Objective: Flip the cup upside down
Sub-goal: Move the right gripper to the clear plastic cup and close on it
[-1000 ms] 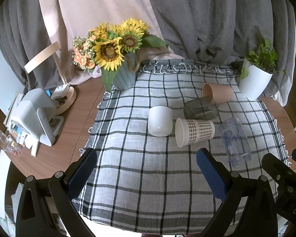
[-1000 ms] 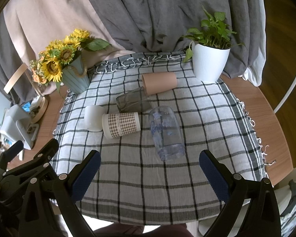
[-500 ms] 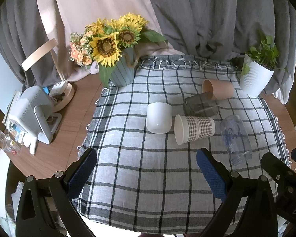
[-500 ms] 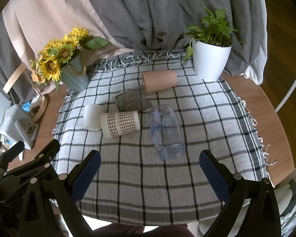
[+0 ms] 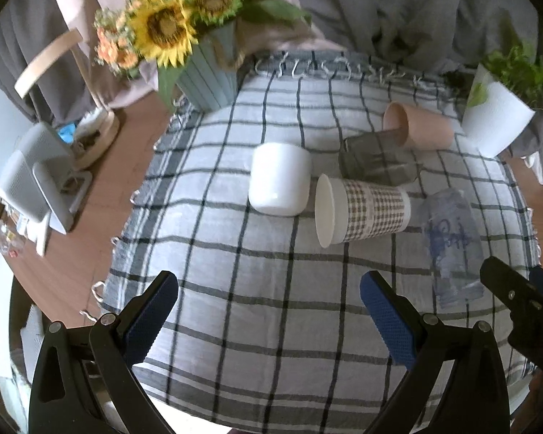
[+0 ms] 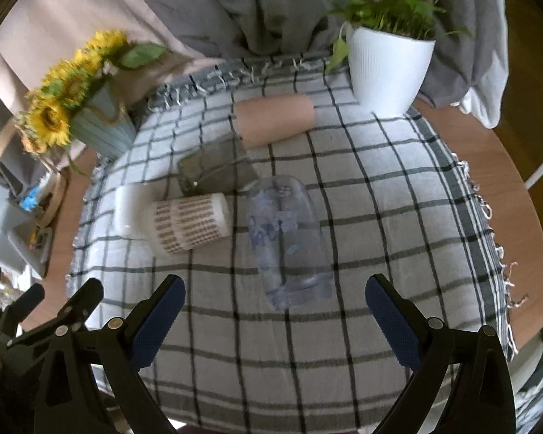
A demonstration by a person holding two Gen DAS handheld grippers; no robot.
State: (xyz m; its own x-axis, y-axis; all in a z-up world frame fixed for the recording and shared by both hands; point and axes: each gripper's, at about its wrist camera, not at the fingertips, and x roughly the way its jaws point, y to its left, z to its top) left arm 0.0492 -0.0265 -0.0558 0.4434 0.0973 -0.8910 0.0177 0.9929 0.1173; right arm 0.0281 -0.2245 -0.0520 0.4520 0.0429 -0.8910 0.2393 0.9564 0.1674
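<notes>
Several cups lie on their sides on a checked cloth [image 5: 235,289]. A white cup [image 5: 279,179] lies left of a checked paper cup [image 5: 362,209] whose mouth faces left. Behind them lie a dark glass [image 5: 376,159] and a pink cup [image 5: 416,128]. A clear printed glass [image 5: 452,242] lies at the right; in the right wrist view it [image 6: 287,242] is just ahead of my right gripper [image 6: 275,311]. My left gripper [image 5: 268,307] is open and empty, short of the white cup. My right gripper is open and empty.
A sunflower vase [image 5: 210,72] stands at the cloth's back left. A white plant pot [image 6: 387,68] stands at the back right. A grey device [image 5: 36,181] and a lamp base [image 5: 94,133] sit on the wooden table [image 5: 119,181] left of the cloth.
Both grippers have moved forward and lower toward the cups, which now look larger. The cups have not moved. Both grippers stay open.
</notes>
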